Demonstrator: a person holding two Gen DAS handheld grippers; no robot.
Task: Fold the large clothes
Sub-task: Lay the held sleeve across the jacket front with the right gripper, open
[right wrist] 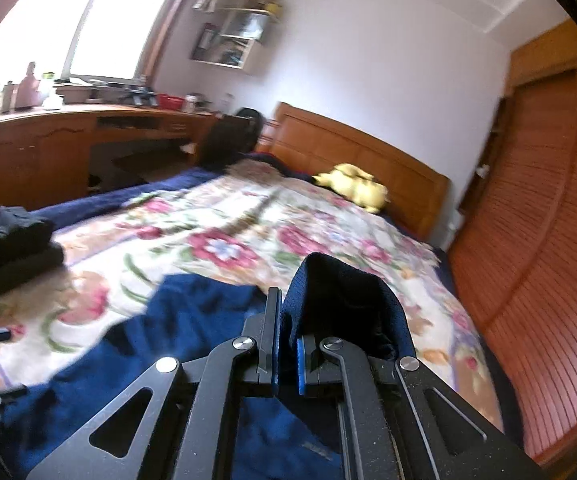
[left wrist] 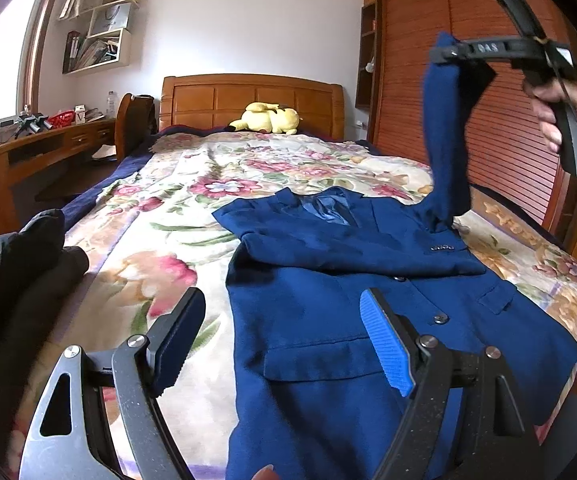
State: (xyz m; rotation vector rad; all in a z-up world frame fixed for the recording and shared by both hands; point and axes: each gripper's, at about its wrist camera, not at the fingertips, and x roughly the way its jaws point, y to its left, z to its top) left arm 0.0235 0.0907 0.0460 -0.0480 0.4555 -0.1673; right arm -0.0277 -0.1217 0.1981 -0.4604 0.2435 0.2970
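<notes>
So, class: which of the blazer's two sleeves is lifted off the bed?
The sleeve pinched in the right gripper; the other lies folded across the blazer's chest.

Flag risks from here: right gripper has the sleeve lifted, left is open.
1. Right gripper pinches only the sleeve end; it could slip out mid-swing.
2. Left gripper hovers open, so nothing pins the jacket; pulling may drag it and undo the other folded sleeve.

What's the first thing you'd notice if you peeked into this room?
A big blue jacket lies spread on the flowery bedspread, and the right gripper pinches one sleeve high in the air. At the head of the bed sits a yellow plush toy. The left gripper hangs open over the jacket.
</notes>
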